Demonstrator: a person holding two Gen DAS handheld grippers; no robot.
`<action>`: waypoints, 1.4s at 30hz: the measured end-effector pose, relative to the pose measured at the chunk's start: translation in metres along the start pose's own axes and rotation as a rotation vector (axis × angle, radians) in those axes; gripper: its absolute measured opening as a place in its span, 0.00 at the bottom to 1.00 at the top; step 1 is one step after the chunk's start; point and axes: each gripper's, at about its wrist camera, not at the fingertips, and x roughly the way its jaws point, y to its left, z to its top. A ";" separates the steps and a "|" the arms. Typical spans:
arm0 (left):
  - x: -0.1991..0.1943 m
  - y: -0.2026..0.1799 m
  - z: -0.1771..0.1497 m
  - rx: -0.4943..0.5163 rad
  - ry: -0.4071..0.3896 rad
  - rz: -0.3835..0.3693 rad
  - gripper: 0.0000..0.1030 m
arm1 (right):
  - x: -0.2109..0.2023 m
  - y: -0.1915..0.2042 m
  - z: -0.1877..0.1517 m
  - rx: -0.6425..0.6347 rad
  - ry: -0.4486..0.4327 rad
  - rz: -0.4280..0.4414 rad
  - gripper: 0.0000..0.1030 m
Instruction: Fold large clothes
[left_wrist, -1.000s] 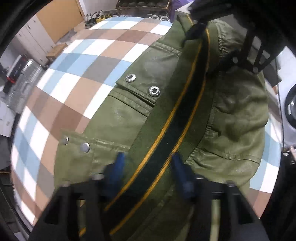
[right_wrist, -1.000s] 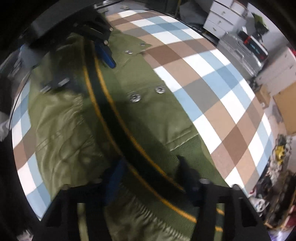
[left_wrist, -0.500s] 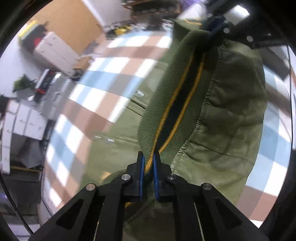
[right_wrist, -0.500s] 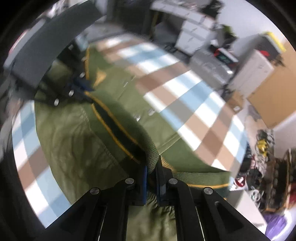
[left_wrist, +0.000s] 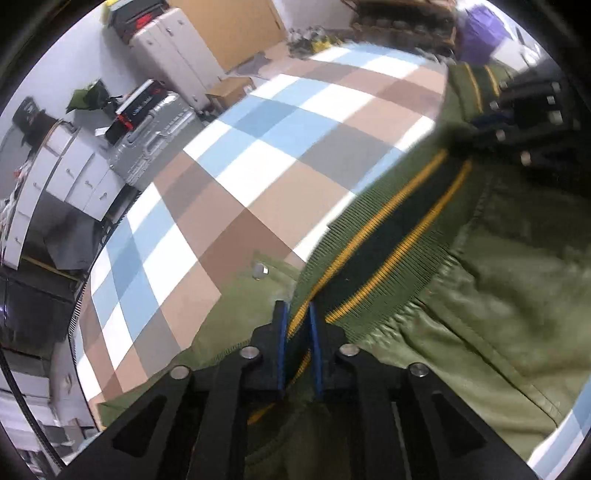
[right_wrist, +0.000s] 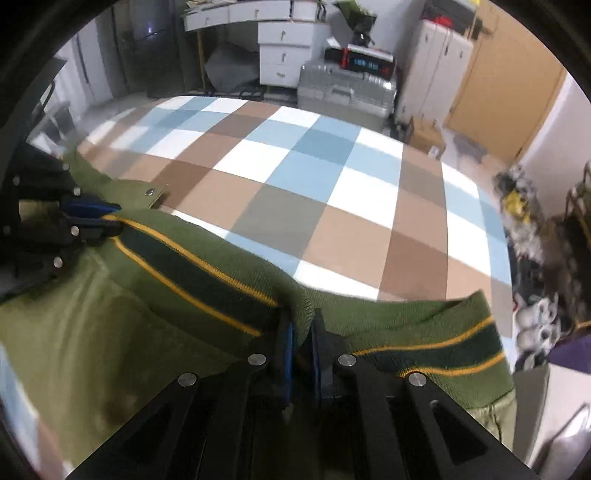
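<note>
Two grippers over checked cloth (right_wrist: 295, 177); silver suitcase (right_wrist: 343, 92) behind. Olive jacket (left_wrist: 498, 314) lies there, striped hem (right_wrist: 207, 273) pinched by right gripper (right_wrist: 301, 339); left gripper (left_wrist: 297, 332) loosening on it.

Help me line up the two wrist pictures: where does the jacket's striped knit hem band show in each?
Left wrist view: the striped hem band runs from the left gripper at bottom centre up to the top right.
Right wrist view: the band runs from the left edge to the right gripper, then on rightward.
Shared landmark: the silver suitcase beyond the checked cloth.
</note>
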 end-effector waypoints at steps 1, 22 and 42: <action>-0.003 0.009 0.001 -0.036 -0.004 -0.012 0.24 | 0.001 0.000 -0.002 -0.005 -0.003 -0.001 0.09; -0.054 0.051 -0.142 -0.372 -0.041 0.108 0.69 | -0.053 0.022 -0.074 0.046 -0.008 -0.177 0.91; -0.079 0.108 -0.246 -0.769 -0.028 -0.015 0.98 | -0.124 -0.058 -0.157 0.439 -0.160 -0.123 0.99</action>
